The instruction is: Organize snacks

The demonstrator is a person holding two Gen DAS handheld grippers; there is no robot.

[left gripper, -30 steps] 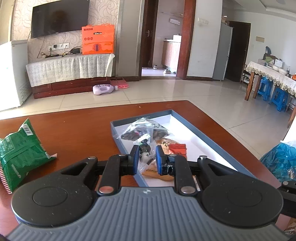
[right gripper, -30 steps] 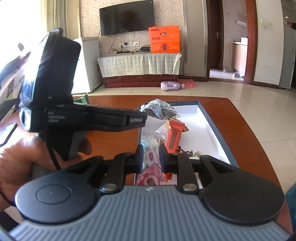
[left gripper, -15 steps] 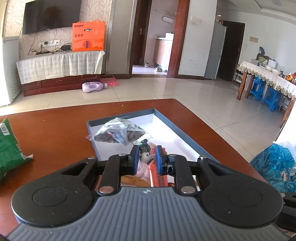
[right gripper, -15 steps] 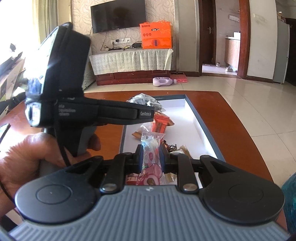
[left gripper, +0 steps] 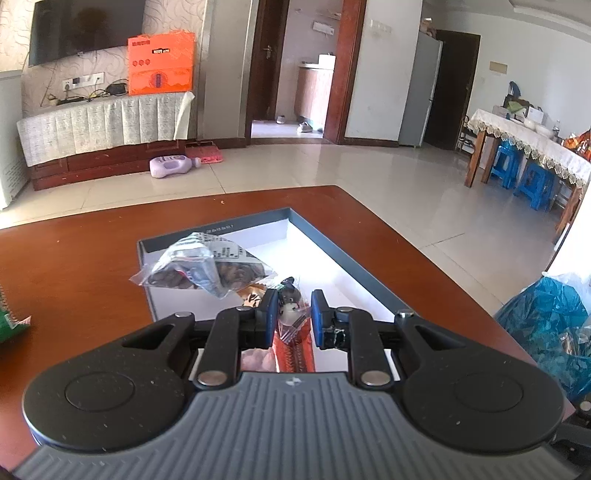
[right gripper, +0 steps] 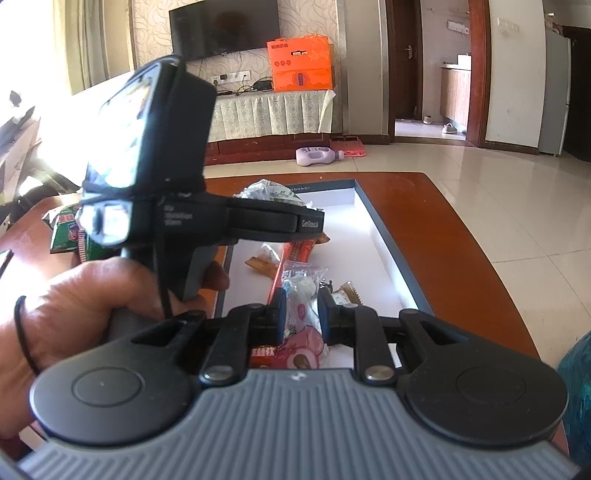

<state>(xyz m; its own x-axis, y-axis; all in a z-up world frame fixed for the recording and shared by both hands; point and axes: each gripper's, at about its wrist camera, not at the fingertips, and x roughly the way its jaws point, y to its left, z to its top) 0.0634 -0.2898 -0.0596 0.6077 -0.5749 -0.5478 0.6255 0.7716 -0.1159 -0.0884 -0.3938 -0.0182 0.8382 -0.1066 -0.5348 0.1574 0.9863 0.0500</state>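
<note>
Small clear candy packet [left gripper: 290,314]: pinched between jaws of left gripper [left gripper: 291,314], hanging over near end of box, above orange wafer bar [left gripper: 293,350].
Pink-and-white snack packet [right gripper: 301,317]: clamped in jaws of right gripper [right gripper: 301,314], upper end standing up past the blue fingers [right gripper: 277,314], lower end drooping beneath the gripper, over near part of box.
Shallow box [left gripper: 332,254]: dark blue-grey rim, white inside, lying open on red-brown wooden surface [left gripper: 74,266].
Contents of box: clear bag of dark round snacks [left gripper: 201,269] leaning on far left corner, overhanging the rim; orange wafer bar lengthwise near the left side; brown-wrapped pieces [right gripper: 258,263] beside it; small gold-wrapped item [right gripper: 349,291] near the right gripper.
Green snack bag [right gripper: 68,236]: on surface left of box, well apart from it; only an edge seen in left wrist view.
Left hand [right gripper: 92,306]: wrapped round handle of left gripper, seen from right wrist view just left of box.
Blue plastic bag [left gripper: 550,325]: off right edge of surface.
Background: wall television [right gripper: 223,27], orange carton [left gripper: 160,62] on covered cabinet, lilac bottle [left gripper: 171,166] lying on tiled floor.
</note>
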